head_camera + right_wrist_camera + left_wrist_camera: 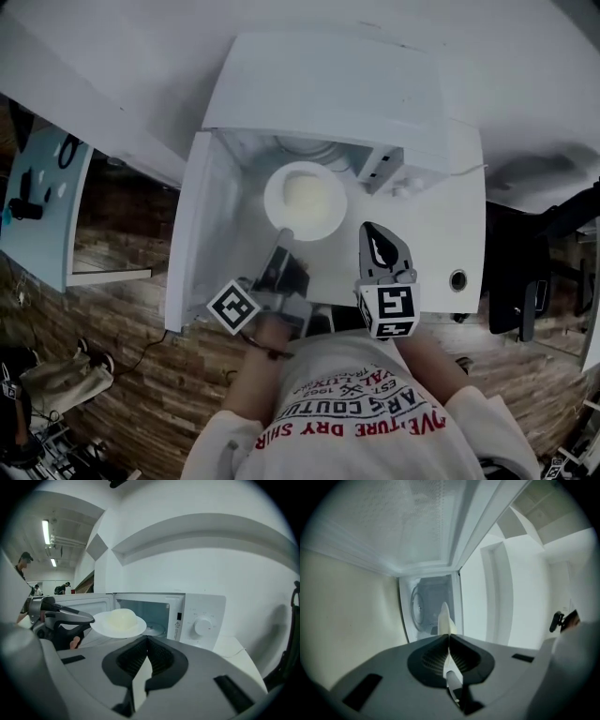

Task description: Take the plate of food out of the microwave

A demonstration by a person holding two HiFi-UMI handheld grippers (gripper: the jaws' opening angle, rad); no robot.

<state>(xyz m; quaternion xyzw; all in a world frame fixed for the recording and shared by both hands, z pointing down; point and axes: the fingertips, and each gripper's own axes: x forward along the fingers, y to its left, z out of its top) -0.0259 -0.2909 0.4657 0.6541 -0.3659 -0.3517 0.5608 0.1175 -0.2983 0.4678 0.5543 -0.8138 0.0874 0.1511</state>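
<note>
Now, plate: round white plate (104,629) carrying a pale, domed mound of food (122,617); it is in the air just outside the mouth of the oven, clear of the cavity.
Plate attitude: level, face and mound up in the right gripper view. Being round, it has no long axis. The pinched part of the rim faces the person and the far rim faces the oven opening.
Left claw (449,635): pressed shut on the near rim of the plate. In the left gripper view the plate shows edge-on as a thin pale blade running out from between the jaws toward the cavity.
Right claw (147,637): jaws pressed together at the tips with nothing between them. It is to the right of the plate and apart from it, above the counter, pointing toward the oven front.
Oven: white box-shaped microwave (201,616) with a round white dial (204,626) on its right-hand panel.
Door: white microwave door (192,234) swung fully open to the left, alongside the plate.
Cavity: clear glass turntable (154,630) visible inside, with nothing on it that I can see.
Counter: white counter (441,234) under the oven; the plate does not touch it.
</note>
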